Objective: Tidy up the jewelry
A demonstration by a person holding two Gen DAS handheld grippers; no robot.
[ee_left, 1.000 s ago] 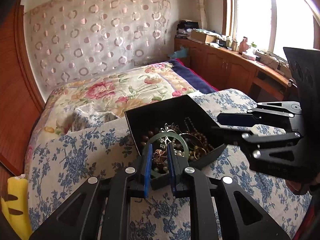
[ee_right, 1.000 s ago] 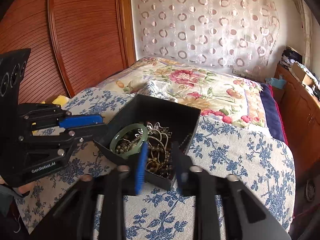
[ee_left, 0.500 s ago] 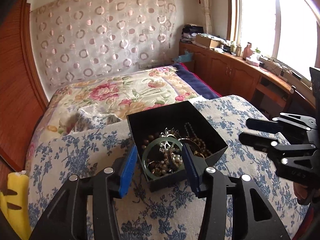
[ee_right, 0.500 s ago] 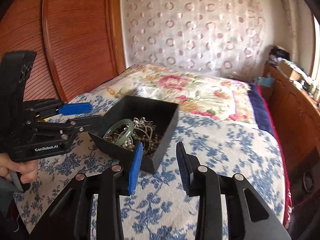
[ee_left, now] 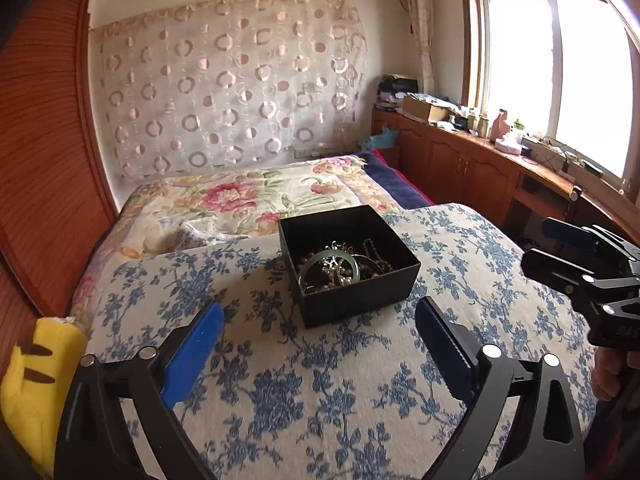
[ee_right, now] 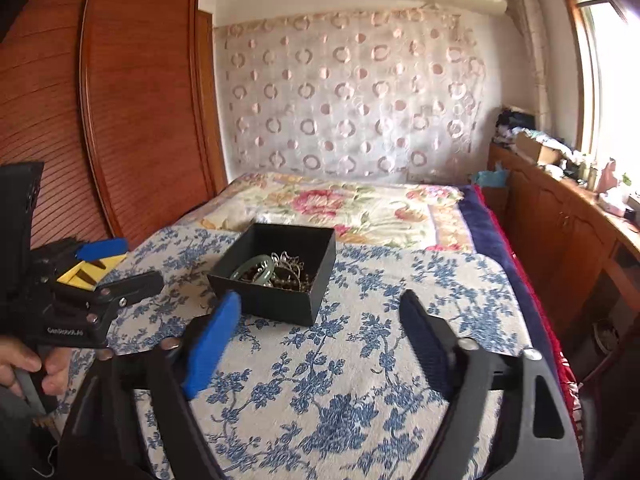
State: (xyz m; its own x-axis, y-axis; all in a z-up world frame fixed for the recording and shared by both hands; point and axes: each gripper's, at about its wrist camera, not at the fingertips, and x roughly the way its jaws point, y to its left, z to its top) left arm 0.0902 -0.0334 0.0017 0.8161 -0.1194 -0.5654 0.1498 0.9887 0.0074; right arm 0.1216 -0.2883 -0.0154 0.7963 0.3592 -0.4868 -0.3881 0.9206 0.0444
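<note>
A black open box (ee_left: 362, 300) stands on the blue-flowered cloth (ee_left: 304, 392) on the bed. It holds a green bangle (ee_left: 316, 259) and tangled bead strings and chains (ee_left: 340, 274). The box also shows in the right wrist view (ee_right: 276, 300), with the bangle (ee_right: 256, 262) inside. My left gripper (ee_left: 320, 320) is open wide and empty, held back from the box's near side. My right gripper (ee_right: 320, 312) is open wide and empty, also short of the box. Each gripper shows in the other's view, the right one (ee_left: 568, 248) at the right edge and the left one (ee_right: 116, 264) at the left edge.
A yellow plush toy (ee_left: 36, 384) lies at the bed's left edge. A floral quilt (ee_left: 248, 200) covers the bed behind the box. A wooden wardrobe (ee_right: 120, 120) stands on the left, and a low wooden cabinet (ee_left: 480, 168) with clutter runs under the window.
My left gripper opened, leaving the jewelry in the box, and pulled back. My right gripper opened wider and pulled back too. Both are now farther from the box.
</note>
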